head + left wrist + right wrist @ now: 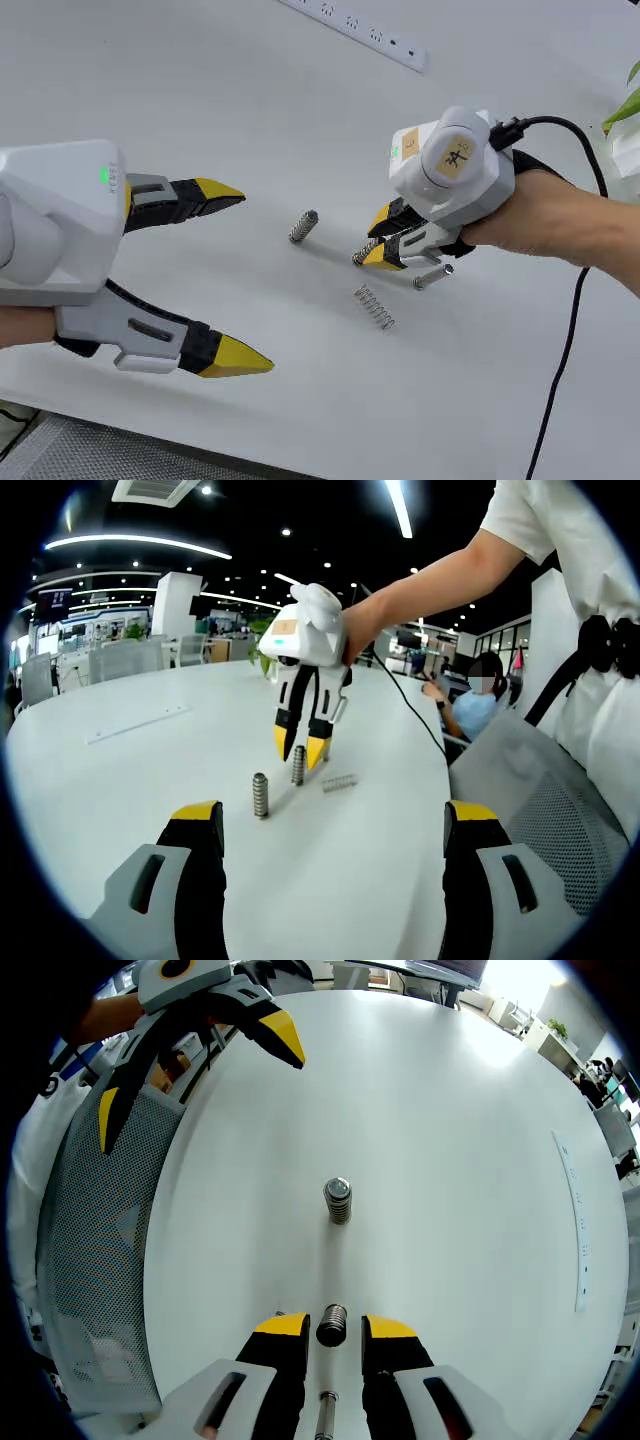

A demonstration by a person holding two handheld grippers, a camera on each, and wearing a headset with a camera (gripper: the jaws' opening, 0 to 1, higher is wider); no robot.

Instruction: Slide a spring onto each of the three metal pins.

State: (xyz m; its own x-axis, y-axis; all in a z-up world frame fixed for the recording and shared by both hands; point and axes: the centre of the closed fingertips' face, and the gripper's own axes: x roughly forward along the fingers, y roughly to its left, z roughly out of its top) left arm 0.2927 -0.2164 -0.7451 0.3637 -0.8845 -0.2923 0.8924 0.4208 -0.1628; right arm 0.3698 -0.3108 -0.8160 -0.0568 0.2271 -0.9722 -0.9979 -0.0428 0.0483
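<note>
Two metal pins stand upright on the white table, each with a spring around it. One pin stands alone in the middle. The other pin sits between the tips of my right gripper, which points down over it with jaws narrowly apart, small gaps on both sides. A bare pin lies flat under that gripper. A loose spring lies close by. My left gripper hangs wide open and holds nothing, well left of the pins.
A white power strip lies along the far side of the table. A black cable trails from the right gripper toward the near edge. A green leaf pokes in at right. A grey mesh chair stands beside the table.
</note>
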